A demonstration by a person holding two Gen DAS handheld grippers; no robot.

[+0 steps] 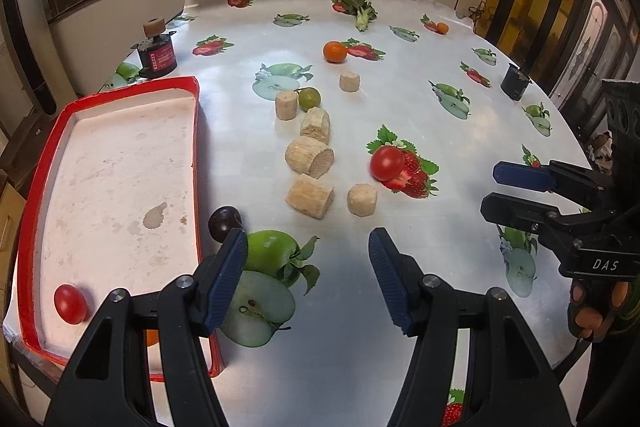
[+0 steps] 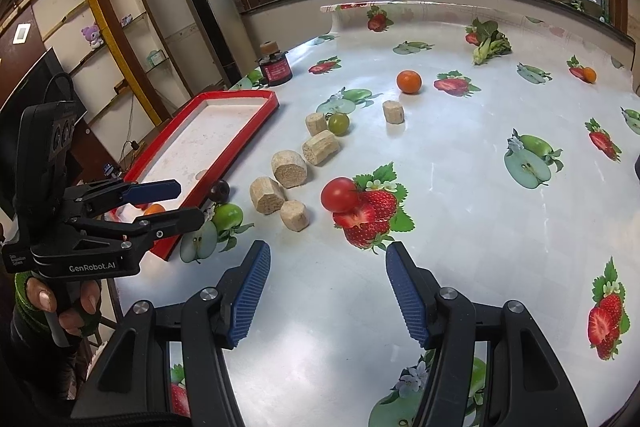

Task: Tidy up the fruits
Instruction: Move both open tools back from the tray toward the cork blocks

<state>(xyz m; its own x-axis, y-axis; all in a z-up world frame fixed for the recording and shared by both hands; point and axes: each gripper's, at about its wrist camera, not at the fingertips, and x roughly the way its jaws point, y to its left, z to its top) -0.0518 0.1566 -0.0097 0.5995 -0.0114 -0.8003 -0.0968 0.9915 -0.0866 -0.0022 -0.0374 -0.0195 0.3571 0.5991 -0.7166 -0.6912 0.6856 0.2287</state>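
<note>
Left gripper (image 1: pixel 308 247) jaws wide, empty, hovering near tray (image 1: pixel 28 227) corner; right gripper (image 2: pixel 328 267) also spread, empty, aimed at red tomato (image 2: pixel 339 194) lying on the tablecloth. Tray holds one red tomato (image 1: pixel 70 303) plus an orange fruit (image 2: pixel 154 209), so sorting looks partway done. Likely next: right closes on the loose tomato, gently since it's round and rolls. Dark plum (image 1: pixel 225 223) touches tray's outer wall; green tomato (image 1: pixel 310 98) and orange (image 1: pixel 335 51) farther. Wooden plugs (image 1: pixel 309 160) clutter the path between tomato and tray.
</note>
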